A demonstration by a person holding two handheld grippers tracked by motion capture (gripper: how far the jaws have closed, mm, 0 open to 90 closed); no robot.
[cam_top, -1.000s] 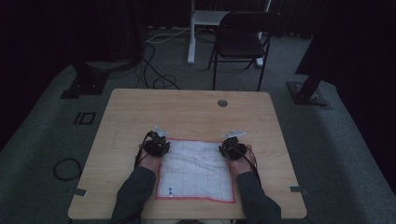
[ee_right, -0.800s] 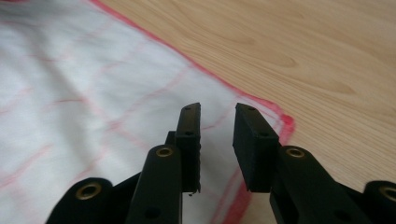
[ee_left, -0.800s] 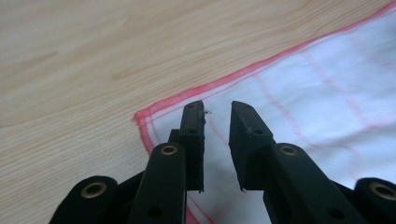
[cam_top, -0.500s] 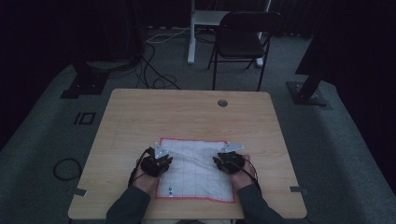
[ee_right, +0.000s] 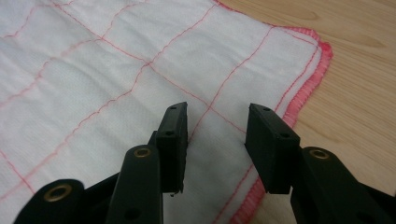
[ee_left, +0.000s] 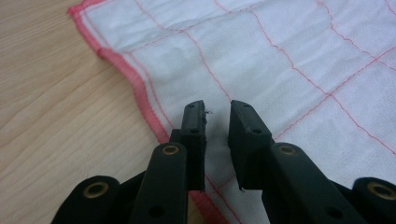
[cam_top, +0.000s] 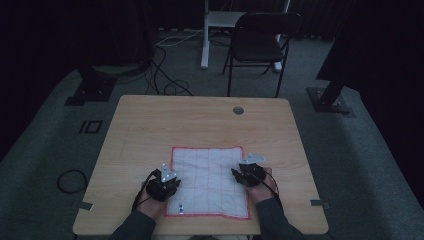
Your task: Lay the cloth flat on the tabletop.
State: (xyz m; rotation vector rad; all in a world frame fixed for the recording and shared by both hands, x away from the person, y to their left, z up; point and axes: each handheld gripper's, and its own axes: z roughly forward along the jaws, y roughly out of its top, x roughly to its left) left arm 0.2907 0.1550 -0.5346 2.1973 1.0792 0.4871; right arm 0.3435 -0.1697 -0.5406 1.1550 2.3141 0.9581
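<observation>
Nearest us, we hold the left claw (cam_top: 167,181) over the left hem and the right claw (cam_top: 246,173) over the right hem of the white square cloth with red grid stitching and a red border (cam_top: 210,180), both with jaws parted and gripping nothing. The cloth lies flat on the near half of the pale wooden counter (cam_top: 200,122). We judge the work barely begun: neither edge is pinched, so grasping and any folding remain, and beyond the counter a dark folding chair (cam_top: 260,42) stands.
</observation>
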